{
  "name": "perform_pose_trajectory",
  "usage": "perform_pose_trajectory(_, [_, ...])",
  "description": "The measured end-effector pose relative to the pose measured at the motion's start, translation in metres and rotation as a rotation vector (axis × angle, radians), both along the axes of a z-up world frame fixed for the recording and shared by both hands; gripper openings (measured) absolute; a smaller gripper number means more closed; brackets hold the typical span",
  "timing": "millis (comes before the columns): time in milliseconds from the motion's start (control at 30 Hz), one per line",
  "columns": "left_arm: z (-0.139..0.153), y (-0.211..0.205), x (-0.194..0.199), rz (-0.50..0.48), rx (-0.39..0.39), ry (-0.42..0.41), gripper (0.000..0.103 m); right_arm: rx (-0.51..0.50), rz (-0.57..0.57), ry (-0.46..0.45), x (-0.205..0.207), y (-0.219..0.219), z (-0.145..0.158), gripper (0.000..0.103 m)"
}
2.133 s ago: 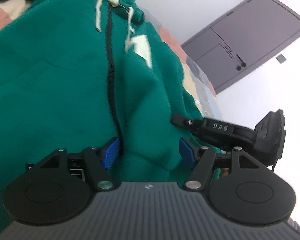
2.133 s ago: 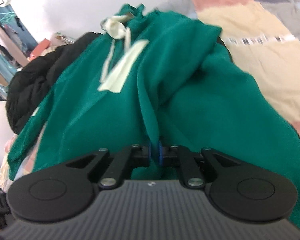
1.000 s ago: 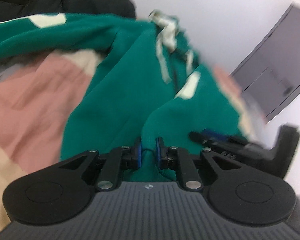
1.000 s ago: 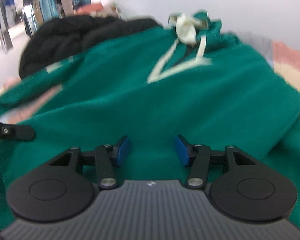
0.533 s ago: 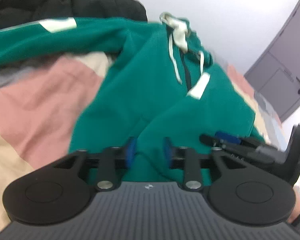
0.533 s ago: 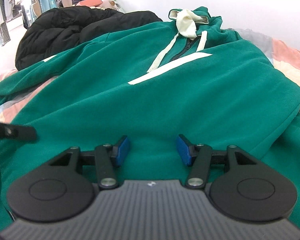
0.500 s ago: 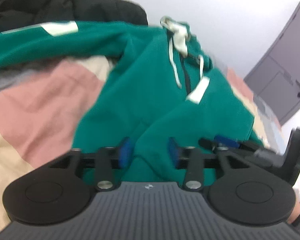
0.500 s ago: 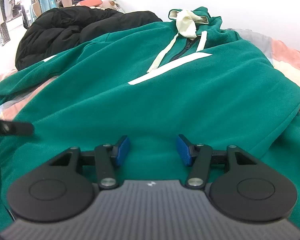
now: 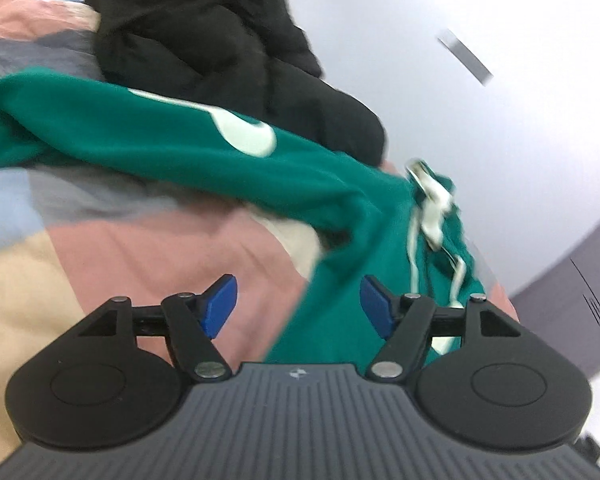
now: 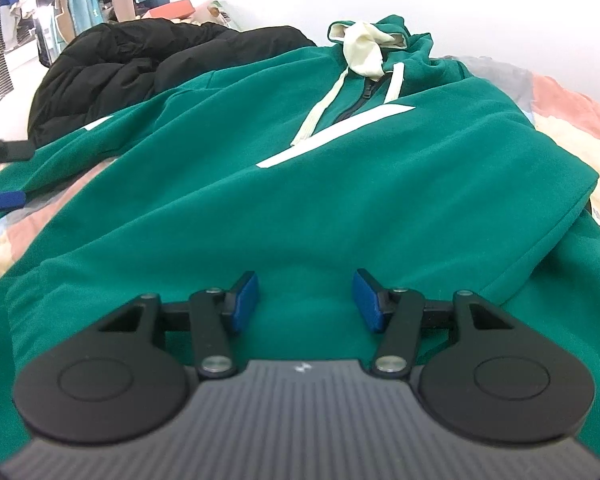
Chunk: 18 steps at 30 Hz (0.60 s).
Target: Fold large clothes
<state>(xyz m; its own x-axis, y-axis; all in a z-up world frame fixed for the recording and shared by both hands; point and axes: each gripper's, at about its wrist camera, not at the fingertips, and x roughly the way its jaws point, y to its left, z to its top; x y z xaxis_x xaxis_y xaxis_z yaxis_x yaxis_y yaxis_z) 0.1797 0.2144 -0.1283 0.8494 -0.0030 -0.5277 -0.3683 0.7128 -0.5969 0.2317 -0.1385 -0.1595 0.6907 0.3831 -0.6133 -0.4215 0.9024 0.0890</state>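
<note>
Green hoodie [image 10: 340,184] lies flat mid-frame on the bed [image 9: 148,256]. My left gripper [image 9: 298,306] has just been opening and holds nothing; right gripper [image 10: 306,300] is open too. Risk: the sleeve [image 9: 148,136] at upper left overlaps the black jacket [image 9: 204,40], so grabbing there could snag both.
</note>
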Motion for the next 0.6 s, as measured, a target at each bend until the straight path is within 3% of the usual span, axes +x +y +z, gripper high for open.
perform_pose_trajectory(300, [-0.018, 0.056, 0.013, 0.23, -0.111, 0.026, 0.074, 0.024, -0.013, 0.006, -0.003, -0.005, 0.001, 0.055])
perform_pose_trajectory(400, [-0.023, 0.078, 0.015, 0.304, -0.138, 0.075, 0.074, 0.033, -0.016, 0.01, -0.003, -0.006, 0.001, 0.055])
perform_pose_trajectory(600, [-0.04, 0.131, 0.009, 0.388, -0.282, 0.071, 0.074, 0.048, -0.028, 0.021, -0.001, -0.006, 0.0, 0.056])
